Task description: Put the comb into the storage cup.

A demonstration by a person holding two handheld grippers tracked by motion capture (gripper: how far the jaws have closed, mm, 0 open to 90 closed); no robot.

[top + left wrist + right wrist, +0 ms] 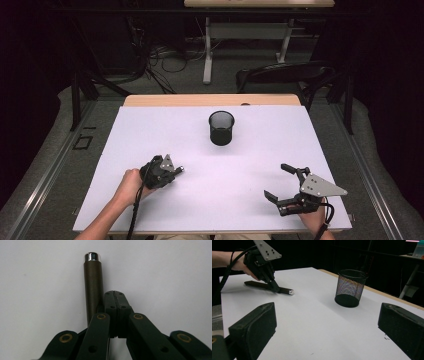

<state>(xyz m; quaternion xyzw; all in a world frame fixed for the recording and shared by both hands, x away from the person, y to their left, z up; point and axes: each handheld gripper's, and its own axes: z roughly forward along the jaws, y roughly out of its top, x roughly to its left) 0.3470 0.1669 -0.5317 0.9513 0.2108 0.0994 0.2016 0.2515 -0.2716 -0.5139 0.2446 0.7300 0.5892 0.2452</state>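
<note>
A dark pen (pixel 93 287) with a silver end (pixel 291 292) lies flat on the white table top (pixel 235 170). My left gripper (pixel 115 293) is shut, its jaws pressed together with nothing between them. Its tips rest right beside the pen, on the pen's right in the left gripper view. In the high view the left gripper (pixel 172 173) is at the near left with a hand around it, and the pen's silver end (pixel 181 169) pokes out past it. My right gripper (pixel 276 180) rests at the near right, open and holding nothing. A black mesh cup (pixel 221 128) stands upright at the middle back.
The white sheet ends at a wooden strip (pixel 210 100) along the far edge. Behind the table are a dark chair (pixel 285 75), a desk frame (pixel 207 50) and cables on the floor. In the right gripper view the left gripper (pixel 275 288) is at the far left and the mesh cup (pixel 350 287) at centre right.
</note>
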